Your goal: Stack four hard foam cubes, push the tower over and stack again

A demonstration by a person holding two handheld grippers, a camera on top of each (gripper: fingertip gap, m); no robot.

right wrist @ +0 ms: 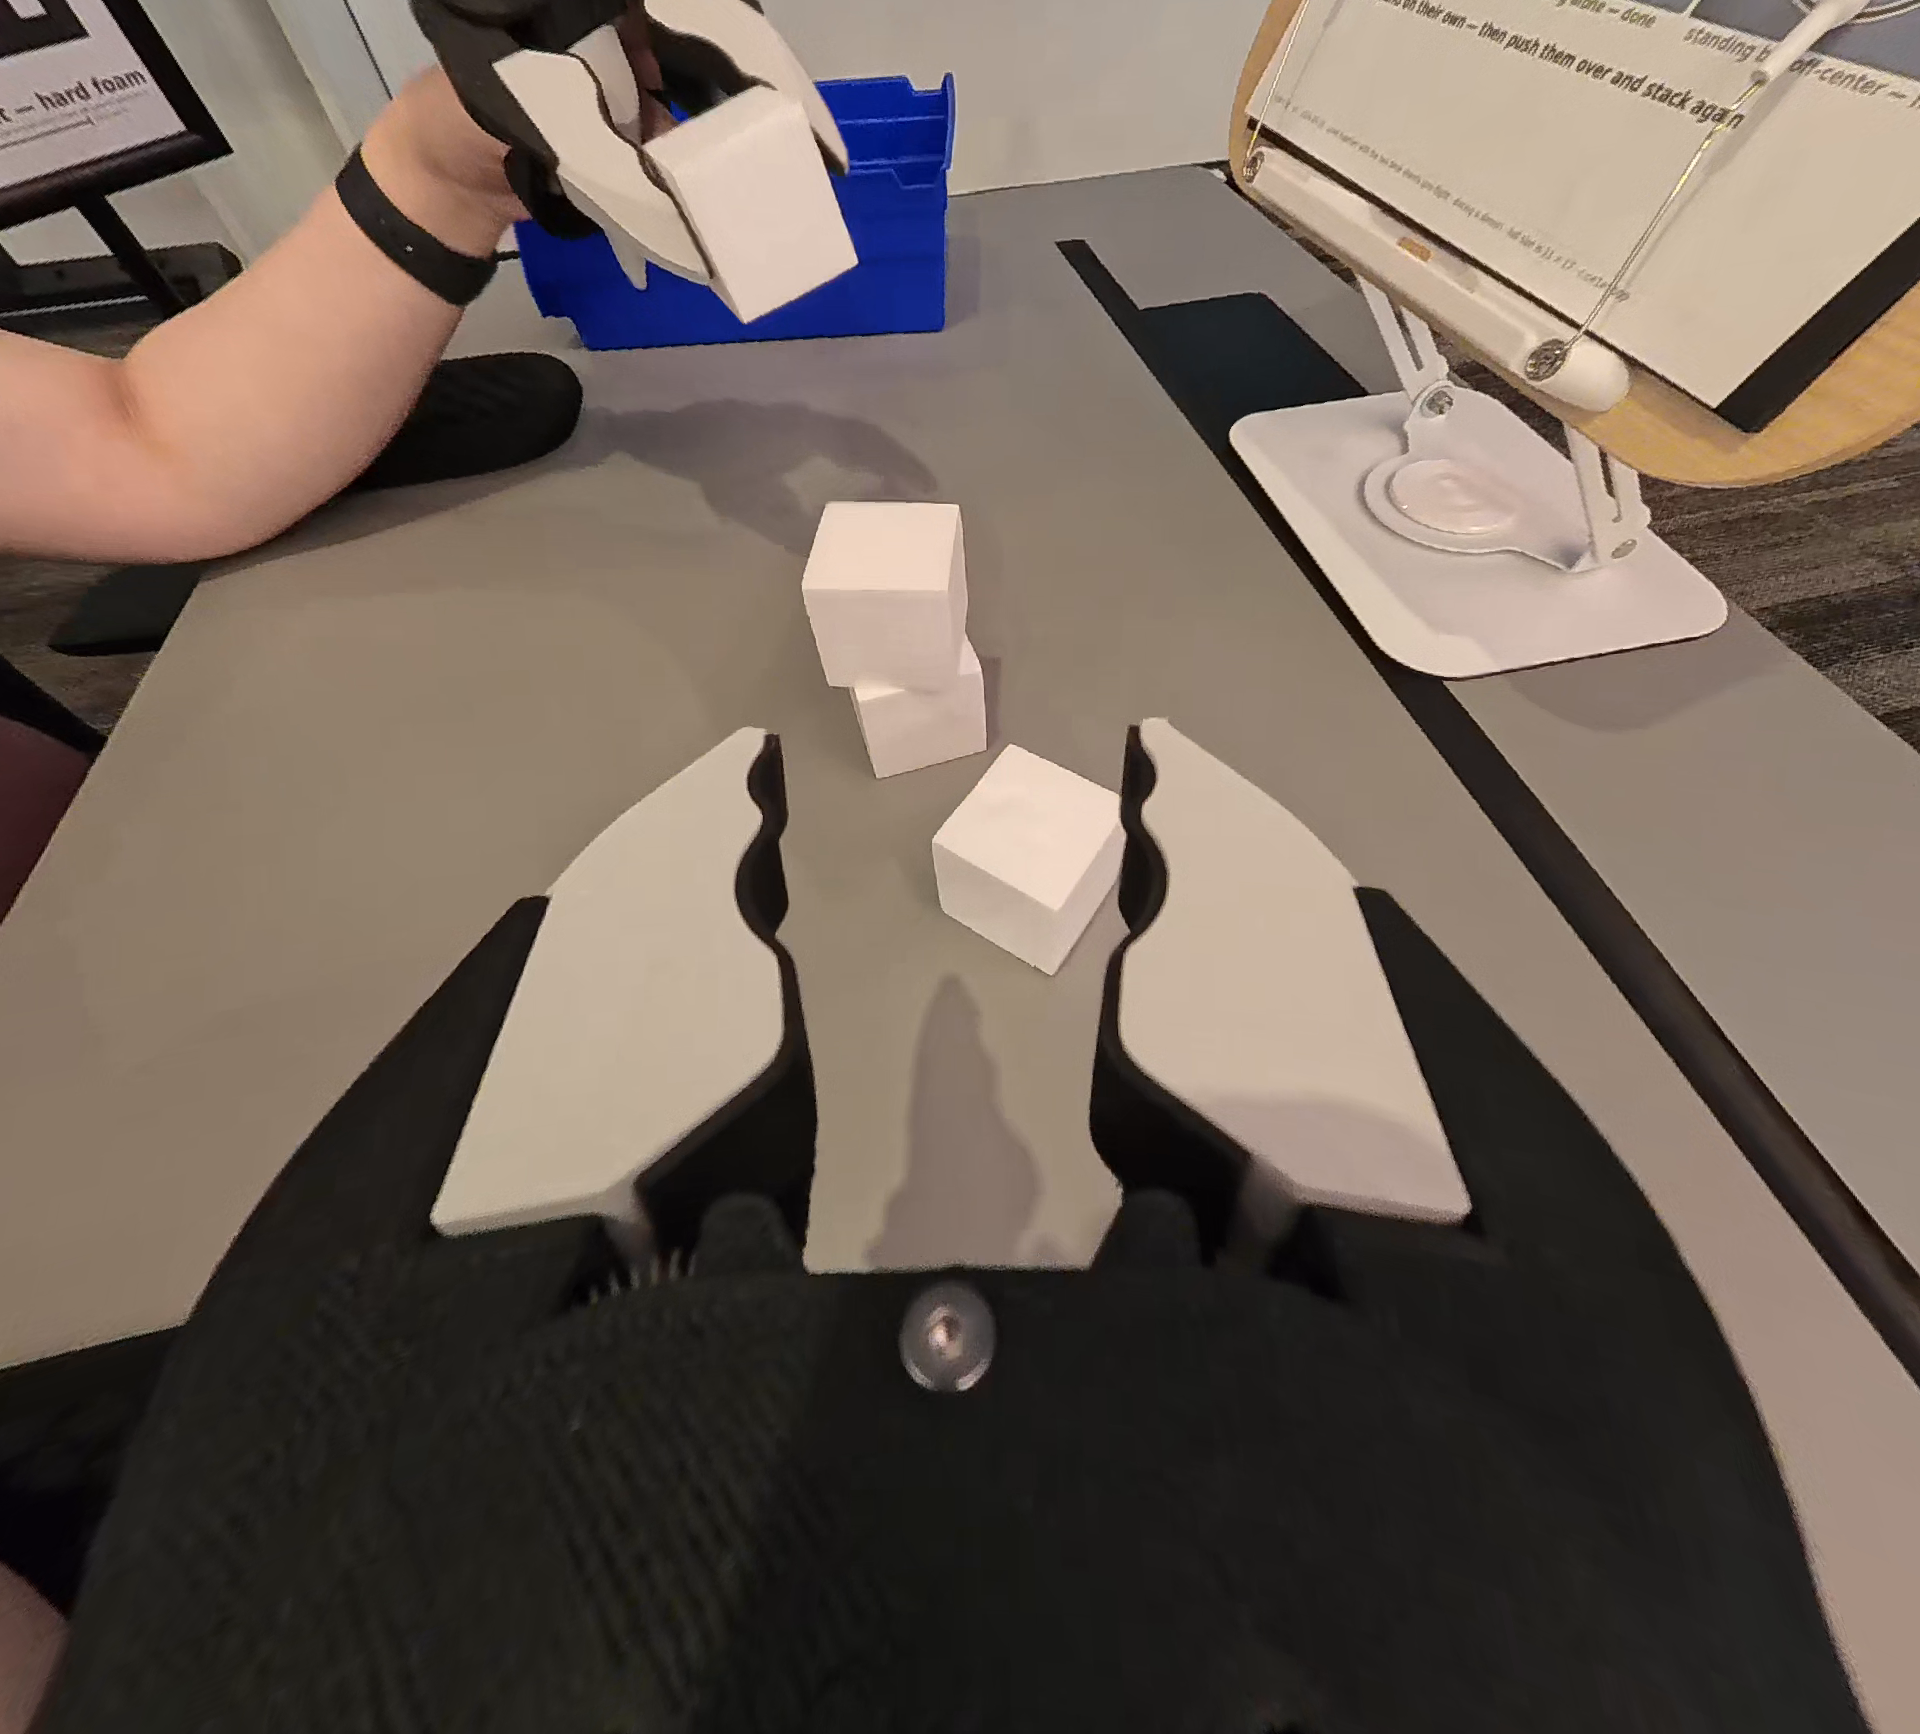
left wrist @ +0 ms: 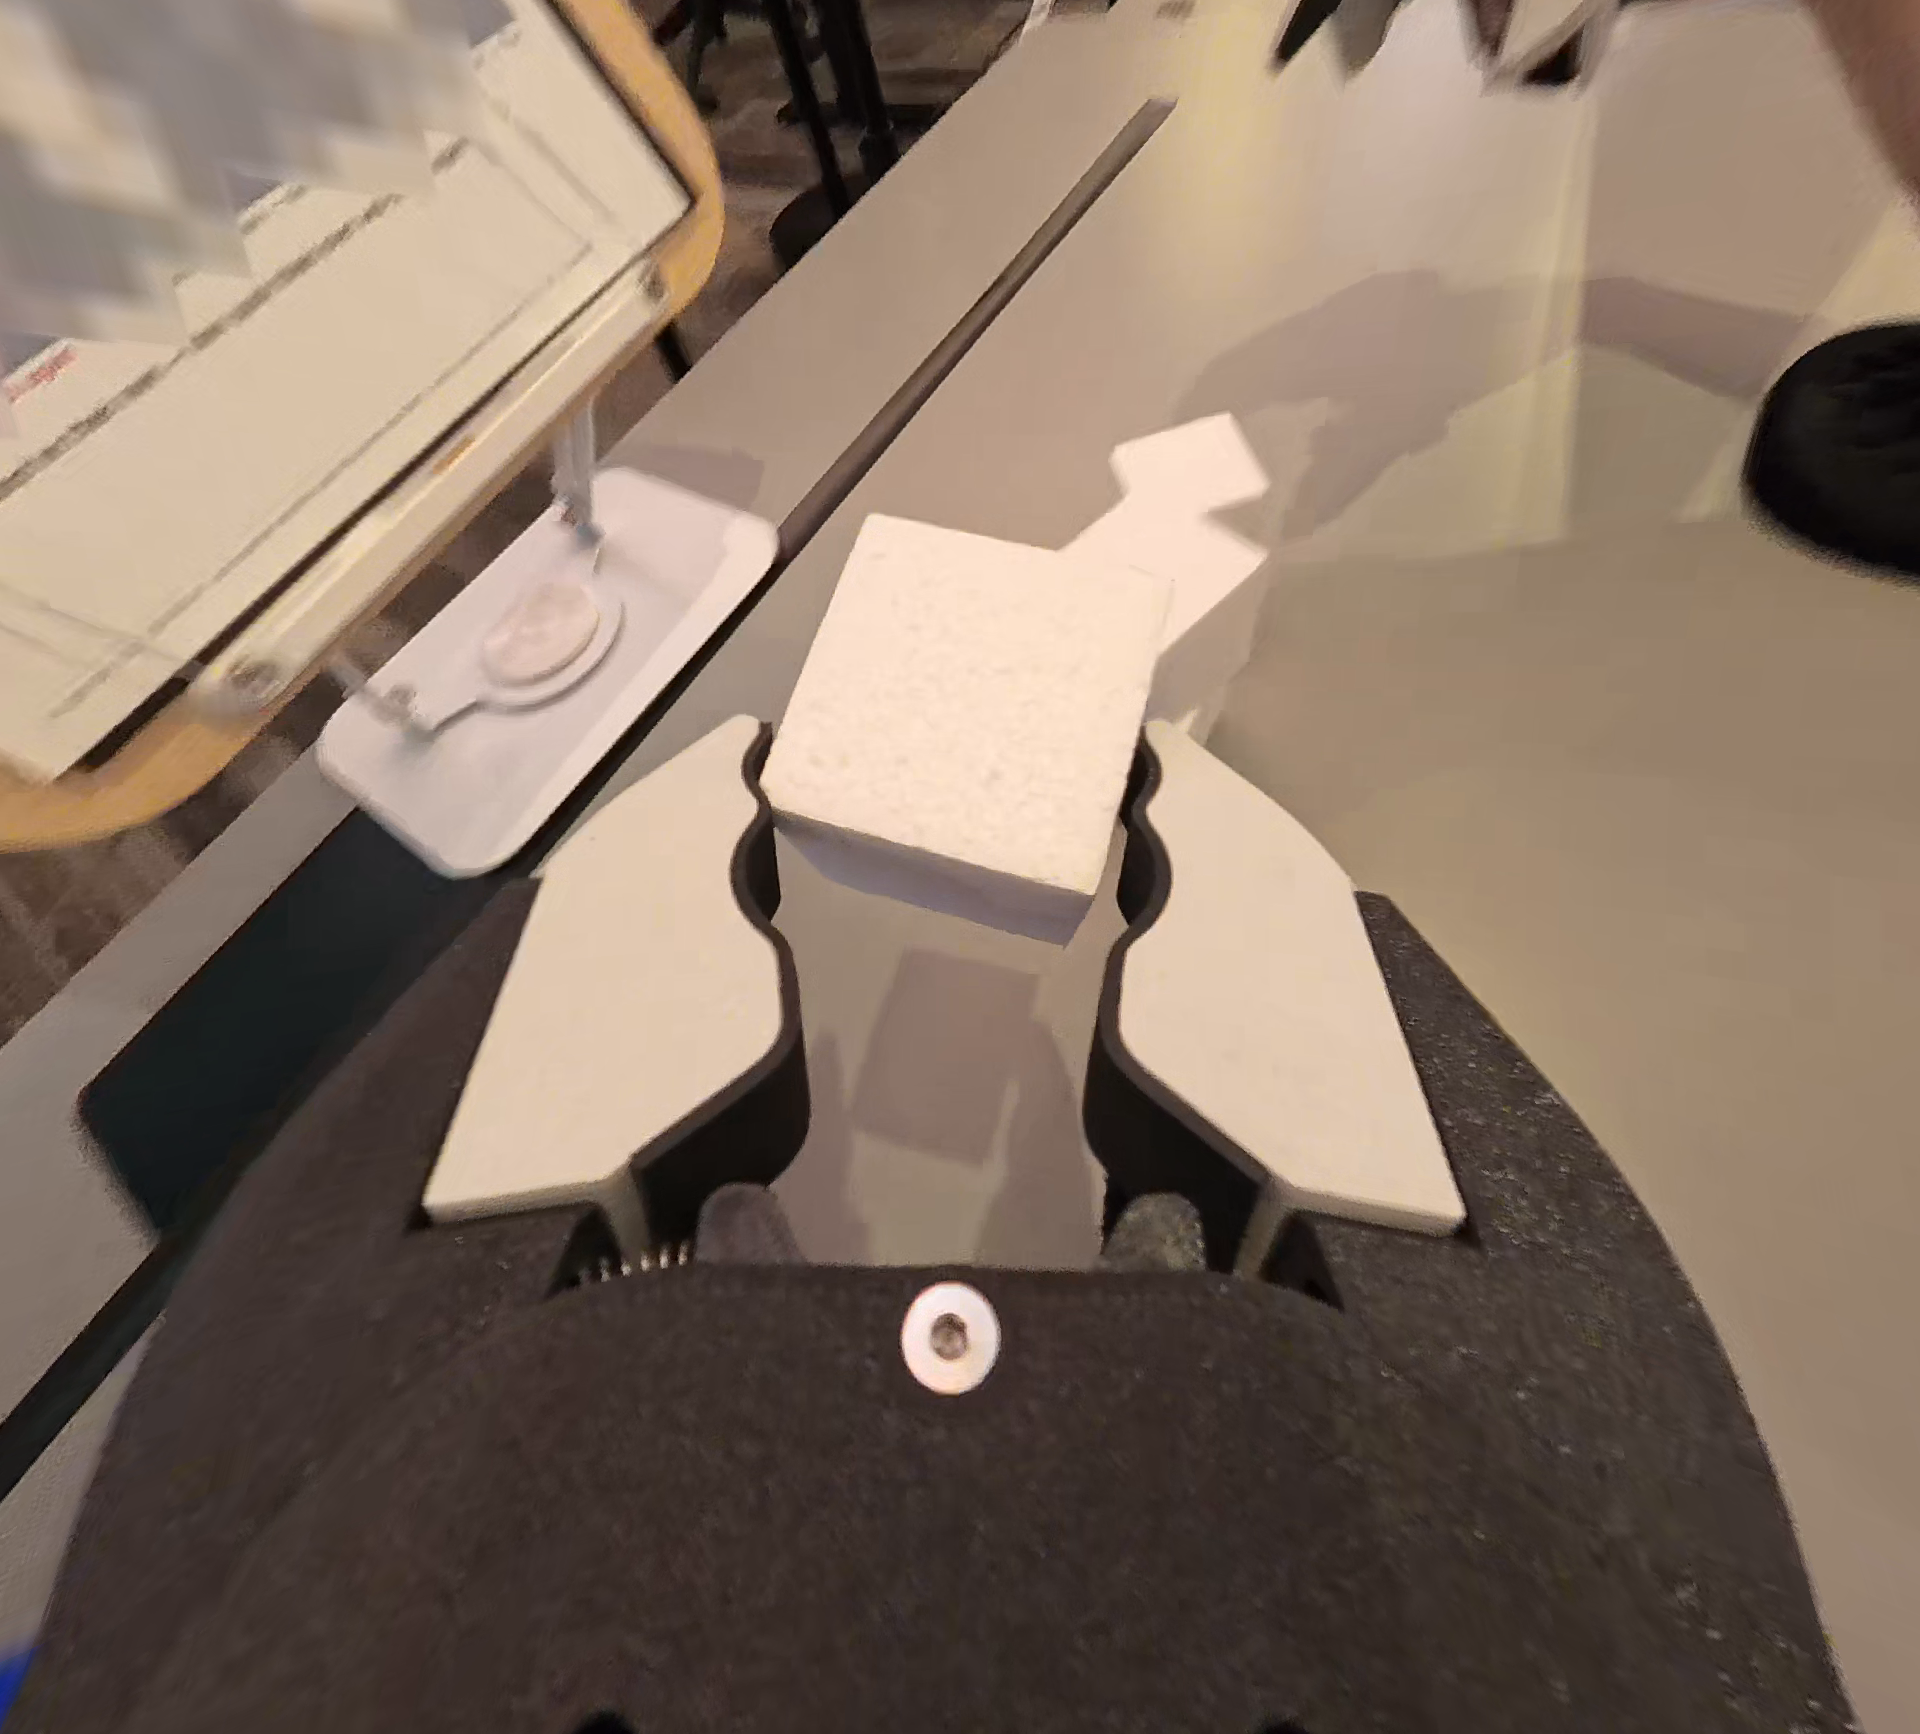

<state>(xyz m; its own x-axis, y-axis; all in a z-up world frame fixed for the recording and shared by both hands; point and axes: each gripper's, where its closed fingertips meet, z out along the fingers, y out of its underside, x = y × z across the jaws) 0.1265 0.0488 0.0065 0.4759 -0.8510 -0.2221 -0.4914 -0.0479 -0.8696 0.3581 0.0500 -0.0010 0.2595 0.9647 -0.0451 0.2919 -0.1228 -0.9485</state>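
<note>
Left wrist view: my left gripper (left wrist: 951,791) is clamped on a white foam cube (left wrist: 961,728), carried above the grey table (left wrist: 1455,853) with the two-cube stack (left wrist: 1184,500) lying beyond it — I judge this third cube should go down level and square on that stack, letting go only once it sits flat. Right wrist view: my right gripper (right wrist: 951,791) hangs with its jaws apart and nothing between them, the loose fourth cube (right wrist: 1023,853) on the table just ahead by the right finger, near the stack, whose top cube sits slightly twisted. A blue bin (right wrist: 894,230) stands at the far edge — its contents hidden from here.
</note>
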